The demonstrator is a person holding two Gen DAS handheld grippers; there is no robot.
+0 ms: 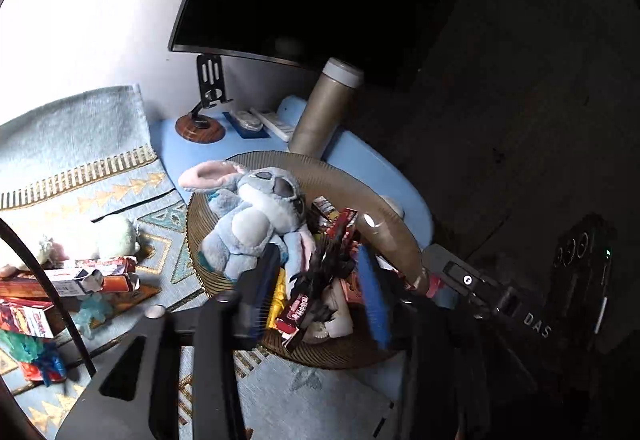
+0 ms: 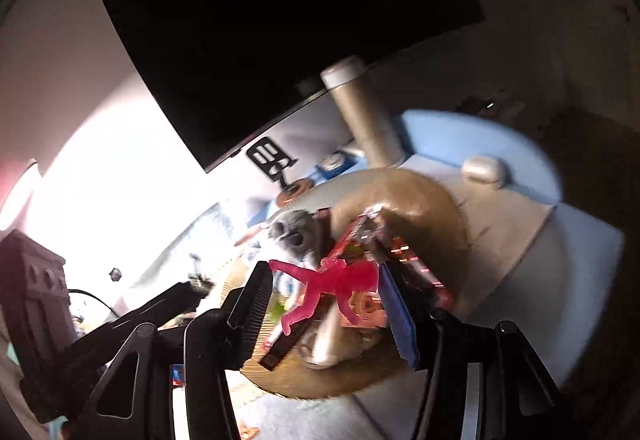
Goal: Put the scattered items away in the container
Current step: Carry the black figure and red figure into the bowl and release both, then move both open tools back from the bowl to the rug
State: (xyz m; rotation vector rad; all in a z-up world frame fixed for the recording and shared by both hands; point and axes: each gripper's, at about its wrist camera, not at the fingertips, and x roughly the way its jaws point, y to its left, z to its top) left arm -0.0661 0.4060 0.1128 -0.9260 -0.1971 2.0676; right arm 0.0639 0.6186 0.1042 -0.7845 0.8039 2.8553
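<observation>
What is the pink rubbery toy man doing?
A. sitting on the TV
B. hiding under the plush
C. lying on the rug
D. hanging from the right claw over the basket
D: the pink man dangles by the blue pad of the right claw, above the basket.

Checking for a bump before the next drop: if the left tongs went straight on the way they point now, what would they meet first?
Probably the black feathery toy lying in the basket, between the open left tongs; depth is unclear.
</observation>
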